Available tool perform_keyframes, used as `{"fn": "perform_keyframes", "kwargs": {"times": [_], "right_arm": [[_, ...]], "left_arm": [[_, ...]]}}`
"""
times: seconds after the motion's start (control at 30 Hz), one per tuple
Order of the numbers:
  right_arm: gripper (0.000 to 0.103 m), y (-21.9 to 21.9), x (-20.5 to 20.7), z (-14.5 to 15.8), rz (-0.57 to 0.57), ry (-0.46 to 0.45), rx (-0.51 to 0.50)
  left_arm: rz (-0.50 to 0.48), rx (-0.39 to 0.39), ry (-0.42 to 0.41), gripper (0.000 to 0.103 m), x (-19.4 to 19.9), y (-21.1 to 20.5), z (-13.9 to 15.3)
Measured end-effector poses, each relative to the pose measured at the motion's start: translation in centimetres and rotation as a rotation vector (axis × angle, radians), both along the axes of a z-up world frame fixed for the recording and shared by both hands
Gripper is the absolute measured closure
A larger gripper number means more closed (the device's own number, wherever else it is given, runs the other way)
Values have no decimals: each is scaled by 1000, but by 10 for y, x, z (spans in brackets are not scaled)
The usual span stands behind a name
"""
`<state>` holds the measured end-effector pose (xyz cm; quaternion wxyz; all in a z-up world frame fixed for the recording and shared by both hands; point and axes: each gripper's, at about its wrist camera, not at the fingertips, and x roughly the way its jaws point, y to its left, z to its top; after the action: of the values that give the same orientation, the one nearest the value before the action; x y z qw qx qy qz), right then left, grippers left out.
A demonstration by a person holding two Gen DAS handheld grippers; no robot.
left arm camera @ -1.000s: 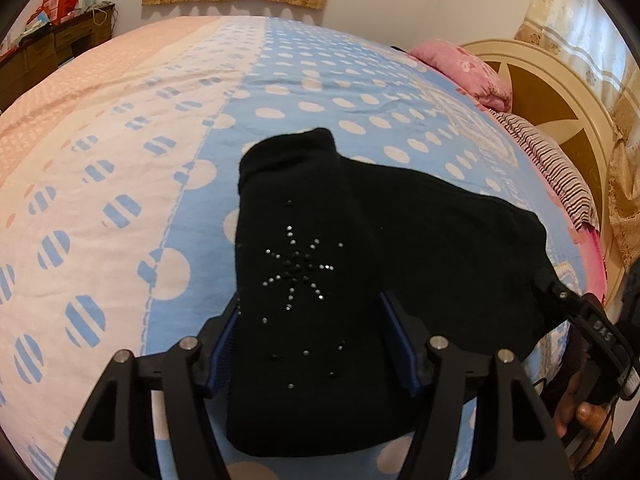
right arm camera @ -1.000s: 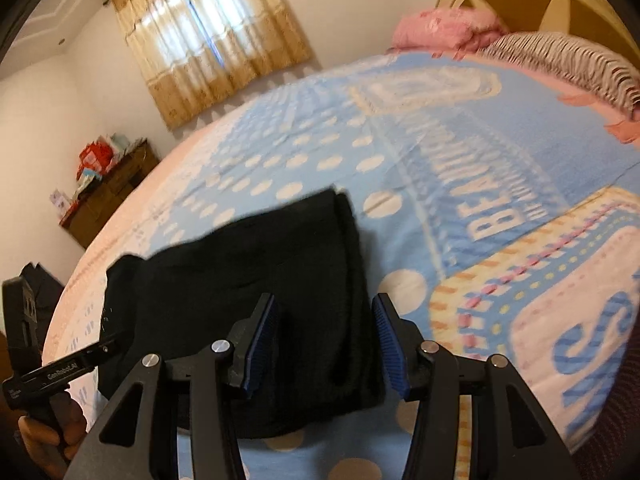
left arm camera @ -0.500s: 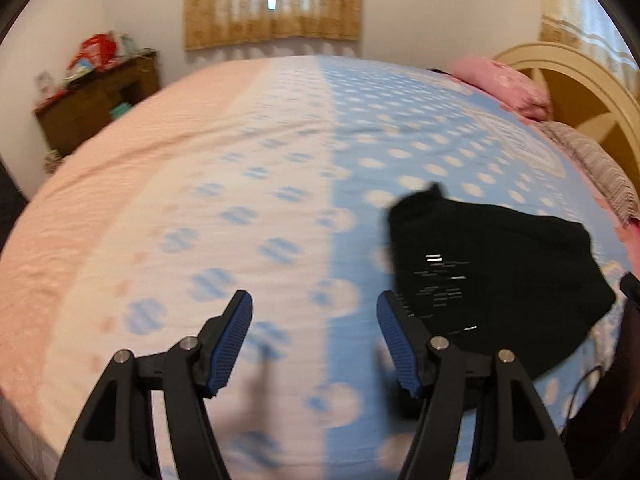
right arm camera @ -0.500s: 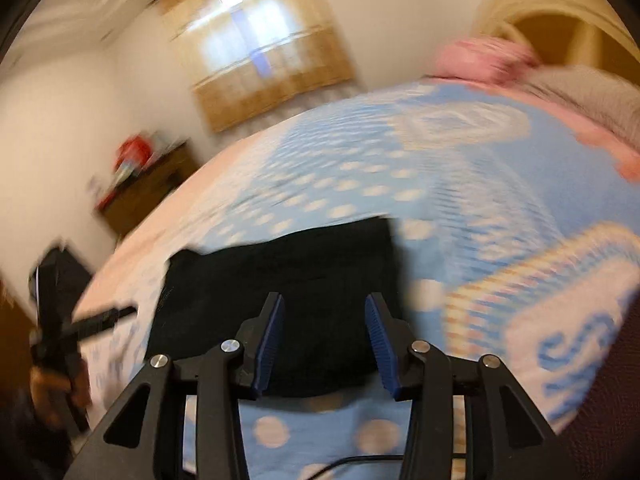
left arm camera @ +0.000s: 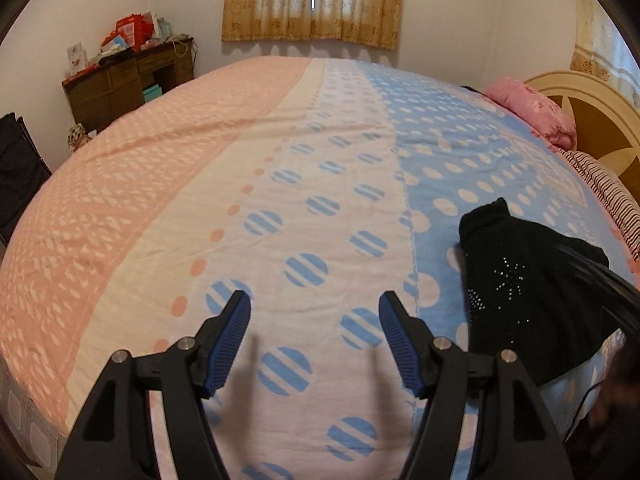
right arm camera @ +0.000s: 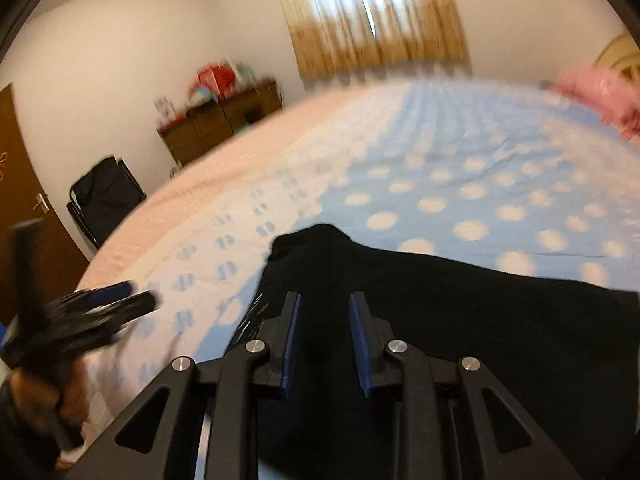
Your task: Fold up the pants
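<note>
The black pants (left arm camera: 532, 296) lie folded into a compact bundle on the bed, with a rhinestone star on top. In the left wrist view they are at the right, well clear of my left gripper (left arm camera: 315, 306), which is open and empty over the dotted bedspread (left arm camera: 304, 208). In the right wrist view the pants (right arm camera: 460, 320) fill the lower middle. My right gripper (right arm camera: 325, 306) is above them, jaws partly open with a narrow gap and nothing between them. The left gripper (right arm camera: 104, 304) shows blurred at the left in that view.
A wooden desk (left arm camera: 128, 80) with clutter stands at the far left wall. A pink pillow (left arm camera: 532, 114) and a striped one (left arm camera: 608, 192) lie by the headboard (left arm camera: 592, 112). A black chair (right arm camera: 106, 196) stands beside the bed.
My left gripper has let go of the pants and swung left, away from them. My right gripper has narrowed and shifted left over the folded bundle.
</note>
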<state>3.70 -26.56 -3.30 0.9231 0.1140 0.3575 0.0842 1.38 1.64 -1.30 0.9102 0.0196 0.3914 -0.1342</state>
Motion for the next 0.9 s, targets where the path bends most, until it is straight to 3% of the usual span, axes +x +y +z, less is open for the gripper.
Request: {"fn": "perform_keyframes", "kwargs": {"times": [0.07, 0.17, 0.27, 0.37, 0.47, 0.53, 0.6, 0.7, 0.77, 0.8, 0.9], "right_arm": [[76, 21, 35, -23, 75, 70, 34], [73, 45, 54, -22, 83, 42, -38], [73, 41, 71, -26, 71, 48, 52], [73, 39, 84, -25, 79, 68, 66], [73, 36, 70, -14, 83, 60, 64], [74, 34, 44, 5, 79, -3, 132], [74, 38, 20, 12, 101, -32, 136], [73, 54, 0, -16, 119, 84, 130], [73, 64, -17, -24, 127, 6, 97], [73, 70, -20, -21, 145, 18, 64], [71, 58, -27, -4, 187, 62, 193]], "left_arm": [[5, 8, -20, 29, 0, 5, 1], [9, 11, -25, 28, 5, 12, -1], [16, -1, 0, 28, 11, 13, -8], [19, -13, 38, 28, 15, 12, -12], [1, -35, 32, 28, 10, 14, -6], [-7, -28, 6, 28, 5, 15, -1], [-16, -17, -29, 28, 2, 14, 5], [-39, -19, -53, 26, 4, 4, 10], [-57, -20, -60, 26, 8, -9, 15], [-62, -23, -61, 26, 10, -14, 18], [-95, -62, -52, 26, 14, -32, 29]]}}
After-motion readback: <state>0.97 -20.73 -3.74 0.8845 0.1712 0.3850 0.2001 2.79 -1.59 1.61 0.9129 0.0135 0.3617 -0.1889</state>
